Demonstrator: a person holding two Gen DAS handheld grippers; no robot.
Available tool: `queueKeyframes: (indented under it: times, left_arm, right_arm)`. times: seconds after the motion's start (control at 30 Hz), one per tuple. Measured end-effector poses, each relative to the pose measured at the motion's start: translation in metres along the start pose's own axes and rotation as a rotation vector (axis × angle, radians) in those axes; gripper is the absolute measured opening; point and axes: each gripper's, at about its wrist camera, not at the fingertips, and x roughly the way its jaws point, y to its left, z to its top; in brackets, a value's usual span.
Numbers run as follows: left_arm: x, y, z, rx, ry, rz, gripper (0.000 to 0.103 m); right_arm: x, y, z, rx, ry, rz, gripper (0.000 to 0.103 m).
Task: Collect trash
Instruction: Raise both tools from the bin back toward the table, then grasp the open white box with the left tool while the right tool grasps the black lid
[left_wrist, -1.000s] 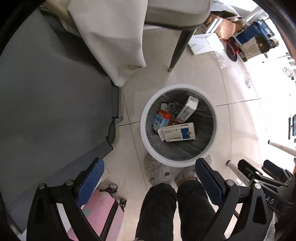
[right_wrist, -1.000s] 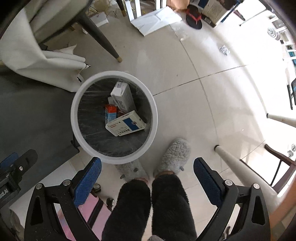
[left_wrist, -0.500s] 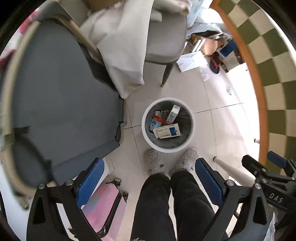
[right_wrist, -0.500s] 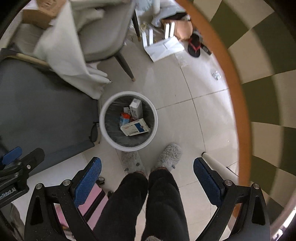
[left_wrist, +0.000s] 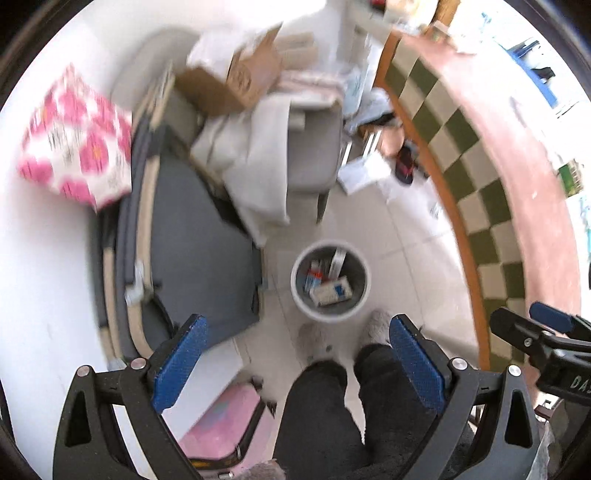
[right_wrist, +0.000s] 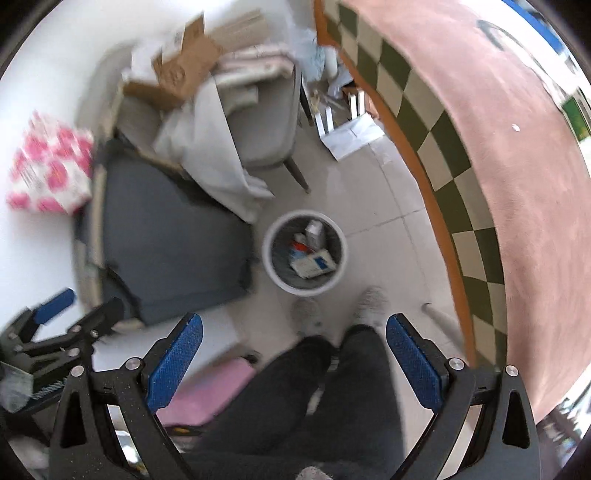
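Hovering high above the floor with both tools empty: left tool (left_wrist: 295, 362) spread wide apart, right tool (right_wrist: 293, 356) likewise gaping, nothing between the blue pads. Sitting below on the tiles, just beyond the person's slippers (left_wrist: 378, 326), the white trash bin (left_wrist: 330, 280), already holding a blue-and-white carton (left_wrist: 330, 291) and other small boxes. Risking a blind sweep, judging by the heavy blur: clipping the near edge of the checkered desk (right_wrist: 461, 155), or knocking the cardboard box (right_wrist: 177, 75) off the grey chair (right_wrist: 266, 125) while hunting for more trash.

white bin (left_wrist: 330, 314), tablecloth (left_wrist: 476, 177) (green-checked), pink box (left_wrist: 77, 144)
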Motion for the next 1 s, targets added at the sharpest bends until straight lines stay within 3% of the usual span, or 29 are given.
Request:
queueKeyframes:
  times: [0.13, 0.27, 0.43, 0.53, 0.67, 0.83, 1.0]
  left_arm:
    - [-0.028, -0.041, 0.039, 0.078, -0.094, 0.031, 0.1]
    - [-0.047, -0.113, 0.08, 0.18, -0.151, -0.002, 0.101]
    - [-0.058, -0.247, 0.13, 0.344, -0.183, -0.059, 0.101]
    - [-0.06, -0.335, 0.155, 0.444, -0.181, -0.135, 0.101]
    - [-0.055, -0.456, 0.176, 0.682, -0.172, -0.191, 0.101]
    - [-0.027, -0.602, 0.191, 1.027, -0.138, -0.147, 0.101]
    - [0.02, -0.669, 0.202, 1.189, -0.036, -0.105, 0.101]
  right_arm:
    - [-0.049, -0.038, 0.025, 0.11, -0.091, 0.035, 0.101]
    - [-0.094, -0.105, 0.046, 0.238, -0.182, 0.001, 0.101]
    - [-0.145, -0.246, 0.053, 0.515, -0.269, -0.052, 0.101]
    - [-0.162, -0.343, 0.049, 0.688, -0.289, -0.091, 0.101]
    - [-0.167, -0.479, 0.037, 0.907, -0.257, -0.146, 0.101]
    - [-0.15, -0.596, 0.024, 1.096, -0.179, -0.179, 0.101]
    - [-0.127, -0.66, 0.016, 1.201, -0.14, -0.154, 0.101]
